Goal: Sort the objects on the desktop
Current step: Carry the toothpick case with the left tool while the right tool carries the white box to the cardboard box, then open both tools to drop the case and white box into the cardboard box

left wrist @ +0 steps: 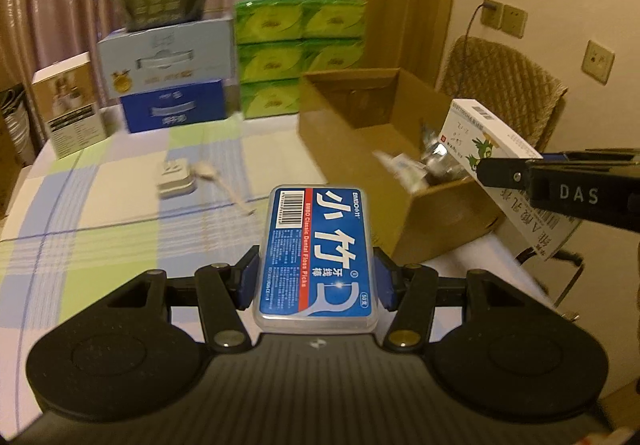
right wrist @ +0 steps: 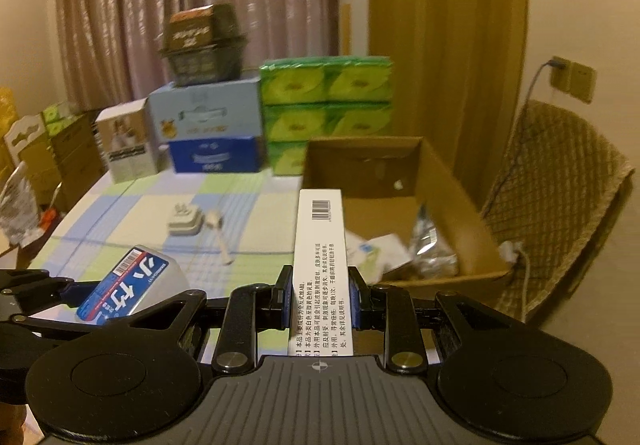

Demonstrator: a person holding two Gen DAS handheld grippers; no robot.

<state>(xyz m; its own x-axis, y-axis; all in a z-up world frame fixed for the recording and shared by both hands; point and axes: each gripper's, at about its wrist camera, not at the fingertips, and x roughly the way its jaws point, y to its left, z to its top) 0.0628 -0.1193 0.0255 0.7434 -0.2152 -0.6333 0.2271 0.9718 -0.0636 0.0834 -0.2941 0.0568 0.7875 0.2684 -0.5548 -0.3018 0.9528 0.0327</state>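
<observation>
My left gripper [left wrist: 316,277] is shut on a blue dental floss pick case [left wrist: 316,253], held above the checked tablecloth left of the open cardboard box [left wrist: 448,205]. The case also shows in the right wrist view [right wrist: 128,285]. My right gripper [right wrist: 320,297] is shut on a long white medicine box [right wrist: 320,265], held at the box's near left corner. In the left wrist view the medicine box [left wrist: 492,137] and the right gripper's fingers [left wrist: 504,173] hang over the cardboard box's right side. The cardboard box [right wrist: 460,181] holds several small packets.
A white charger with its cable [left wrist: 176,177] lies on the tablecloth [left wrist: 100,205]. Stacked blue boxes [left wrist: 172,85], green tissue packs [left wrist: 296,49] and a white carton [left wrist: 68,105] stand at the table's far edge. A wicker chair [right wrist: 560,197] stands right of the table.
</observation>
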